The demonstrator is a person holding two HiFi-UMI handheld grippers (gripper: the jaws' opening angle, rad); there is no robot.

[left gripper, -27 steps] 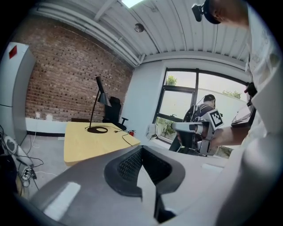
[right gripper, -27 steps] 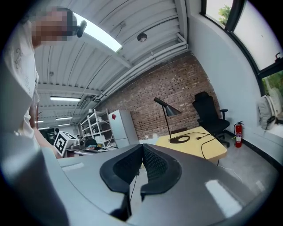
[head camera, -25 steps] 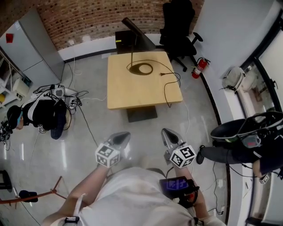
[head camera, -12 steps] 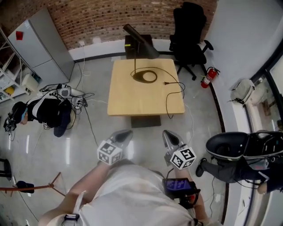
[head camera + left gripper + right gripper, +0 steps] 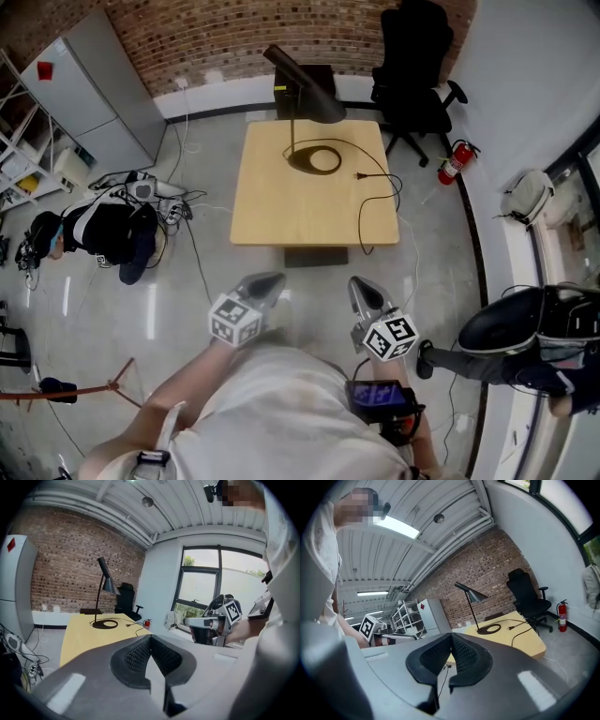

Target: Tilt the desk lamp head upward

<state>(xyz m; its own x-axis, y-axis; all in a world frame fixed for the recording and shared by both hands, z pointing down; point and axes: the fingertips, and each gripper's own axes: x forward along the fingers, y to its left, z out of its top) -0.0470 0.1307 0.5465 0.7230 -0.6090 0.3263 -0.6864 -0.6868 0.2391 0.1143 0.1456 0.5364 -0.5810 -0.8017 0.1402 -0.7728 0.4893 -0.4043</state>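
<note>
A black desk lamp stands at the far end of a light wooden table [image 5: 281, 202]. Its cone-shaped head [image 5: 302, 85] tilts downward over a round ring base [image 5: 314, 159]. The head [image 5: 108, 582] and the base [image 5: 105, 624] also show in the left gripper view, and the head [image 5: 474, 595] in the right gripper view. An unplugged black cord [image 5: 373, 192] trails off the table's right side. My left gripper [image 5: 266, 282] and right gripper [image 5: 358, 286] are both shut and empty. They hang over the floor, well short of the table.
A black office chair [image 5: 417, 66] and a red fire extinguisher [image 5: 453, 163] stand right of the table. Bags and tangled cables [image 5: 112, 225] lie on the floor at the left beside a grey cabinet [image 5: 94, 80]. Another person's legs [image 5: 487, 361] are at the right.
The head view has shifted, so the table and lamp sit a little lower and to the right in frame. Both grippers stay shut and almost unmoved.
</note>
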